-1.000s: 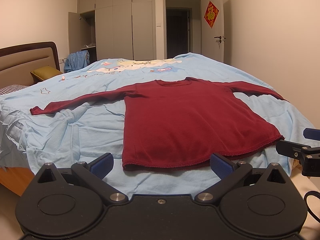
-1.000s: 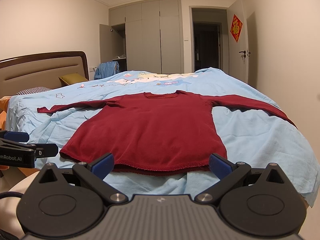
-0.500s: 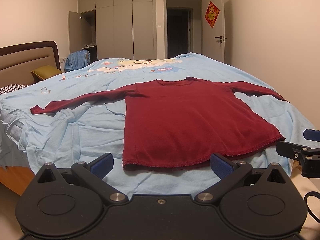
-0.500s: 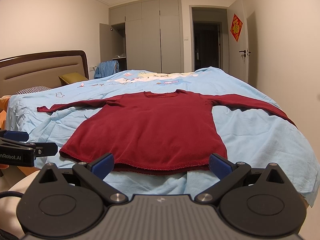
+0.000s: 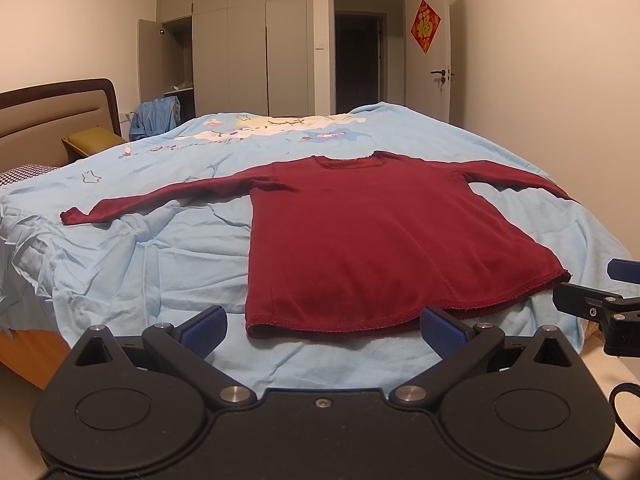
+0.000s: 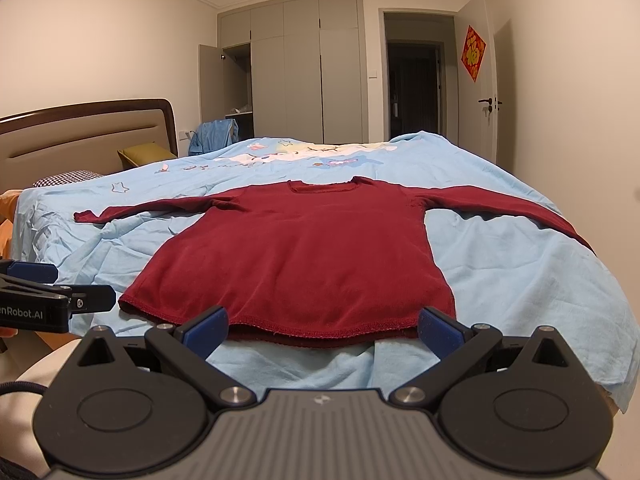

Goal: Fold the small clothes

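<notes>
dark red long-sleeved shirt lies flat, front up, on the light blue bedsheet of the bed, both sleeves spread out to the sides, neckline toward the far side, hem toward the cameras near the bed's close edge. left sleeve cuff ends on wrinkled sheet toward the headboard side; the other sleeve runs off toward the bed's right edge, its cuff out of sight. hem looks slightly doubled, a lower layer showing under the stitched edge.

left hand-held gripper sits just short of the hem, fingers spread wide, released, nothing between the blue pads; hem's left corner falls between the fingers in view, contact with cloth not seen. right hand-held gripper likewise spread apart and empty, blue pads flanking the hem's right part, hovering at the bed edge. each gripper shows in the other's view: right one at the right edge of the left wrist view, left one at the left edge of the right wrist view, side by side and apart.

sheet has a cartoon print beyond the shirt. brown padded headboard on the left, olive pillow and a checked pillow by it. blue garment hangs near an open wardrobe. dark open doorway, red square decoration on a door at right.
</notes>
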The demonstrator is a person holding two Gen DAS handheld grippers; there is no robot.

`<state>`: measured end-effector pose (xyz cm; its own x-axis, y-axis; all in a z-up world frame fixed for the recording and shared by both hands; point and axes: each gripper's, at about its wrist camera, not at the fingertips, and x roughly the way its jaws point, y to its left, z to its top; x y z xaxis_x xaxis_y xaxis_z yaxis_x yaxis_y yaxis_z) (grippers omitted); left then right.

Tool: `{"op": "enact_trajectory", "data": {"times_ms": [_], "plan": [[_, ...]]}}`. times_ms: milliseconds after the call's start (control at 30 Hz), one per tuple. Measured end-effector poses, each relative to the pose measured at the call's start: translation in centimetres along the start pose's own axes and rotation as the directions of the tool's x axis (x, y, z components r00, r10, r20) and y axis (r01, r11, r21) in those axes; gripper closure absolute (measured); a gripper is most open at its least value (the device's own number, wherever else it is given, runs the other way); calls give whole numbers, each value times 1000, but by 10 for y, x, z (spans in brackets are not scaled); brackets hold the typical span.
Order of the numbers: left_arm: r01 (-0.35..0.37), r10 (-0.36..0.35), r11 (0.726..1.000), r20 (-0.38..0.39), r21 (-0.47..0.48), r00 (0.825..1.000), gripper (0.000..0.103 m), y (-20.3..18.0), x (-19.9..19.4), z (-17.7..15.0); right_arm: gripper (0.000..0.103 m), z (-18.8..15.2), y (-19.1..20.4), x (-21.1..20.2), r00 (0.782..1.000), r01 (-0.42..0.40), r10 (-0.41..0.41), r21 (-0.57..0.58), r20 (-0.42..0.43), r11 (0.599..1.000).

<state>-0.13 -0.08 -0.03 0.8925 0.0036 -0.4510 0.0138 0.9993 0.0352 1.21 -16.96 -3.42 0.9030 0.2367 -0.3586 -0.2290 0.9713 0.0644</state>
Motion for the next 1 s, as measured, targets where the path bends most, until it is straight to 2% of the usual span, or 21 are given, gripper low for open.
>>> {"op": "enact_trajectory", "data": {"times_ms": [1000], "plan": [[0,0,1000,-10,-5,1000,1,3,5,-6,0,0,0,1,1000,0,0,1,-4,1000]]}}
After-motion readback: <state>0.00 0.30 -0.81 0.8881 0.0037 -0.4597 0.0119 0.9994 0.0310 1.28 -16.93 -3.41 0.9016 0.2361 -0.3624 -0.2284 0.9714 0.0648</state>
